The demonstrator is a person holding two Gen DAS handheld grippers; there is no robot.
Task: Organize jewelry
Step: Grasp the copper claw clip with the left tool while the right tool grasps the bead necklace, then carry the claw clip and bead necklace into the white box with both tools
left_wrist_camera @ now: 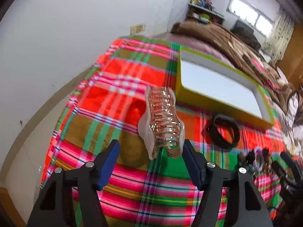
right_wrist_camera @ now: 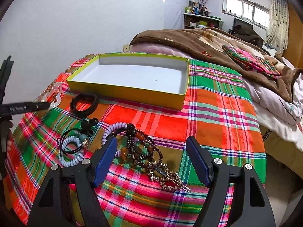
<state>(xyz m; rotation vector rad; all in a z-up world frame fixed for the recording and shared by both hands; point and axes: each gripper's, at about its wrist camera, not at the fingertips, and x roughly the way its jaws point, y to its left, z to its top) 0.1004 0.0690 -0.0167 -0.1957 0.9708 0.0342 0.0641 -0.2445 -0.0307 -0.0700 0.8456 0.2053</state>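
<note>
Rose-gold hair claw (left_wrist_camera: 162, 121), translucent pale edges, ridged teeth.

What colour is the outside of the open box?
Yellow-green outside, white inside; the box shows best in the right wrist view.

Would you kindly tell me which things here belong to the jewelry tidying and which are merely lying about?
Belong: hair claw clip, black bracelet, bead strings, coil hair ties, yellow box.
Lying about: brown blanket, folded plaid cloth, shelf clutter.
</note>
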